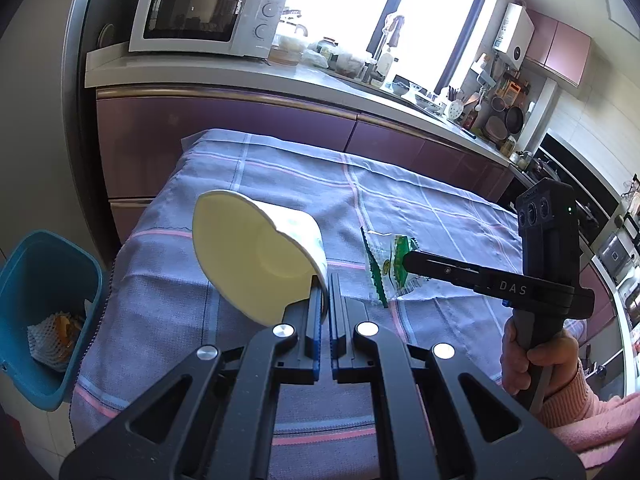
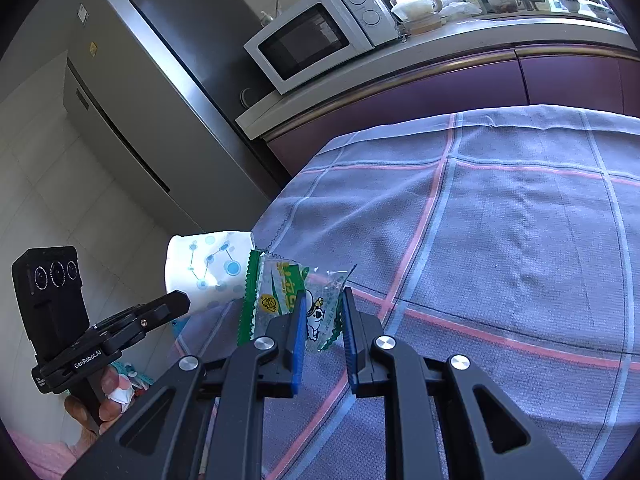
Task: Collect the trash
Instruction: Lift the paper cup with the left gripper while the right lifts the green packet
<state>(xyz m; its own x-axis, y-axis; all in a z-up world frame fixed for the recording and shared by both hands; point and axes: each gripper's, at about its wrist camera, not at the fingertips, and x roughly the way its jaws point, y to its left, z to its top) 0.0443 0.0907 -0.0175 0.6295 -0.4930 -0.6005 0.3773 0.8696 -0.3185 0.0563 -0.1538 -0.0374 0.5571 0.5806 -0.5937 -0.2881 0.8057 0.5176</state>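
The left claw (image 1: pixel 325 280) is clamped on the rim of a squashed paper cup (image 1: pixel 256 256), held tipped above the checked cloth on the counter (image 1: pixel 420 196). The blue bin (image 1: pixel 44 312) sits low, far out to this claw's left; I judge the cup should travel over its mouth before the jaws let go. The right claw (image 2: pixel 322 300) stands parted around a green snack wrapper (image 2: pixel 280 300) lying on the cloth; closing low on the film should prevent slipping.
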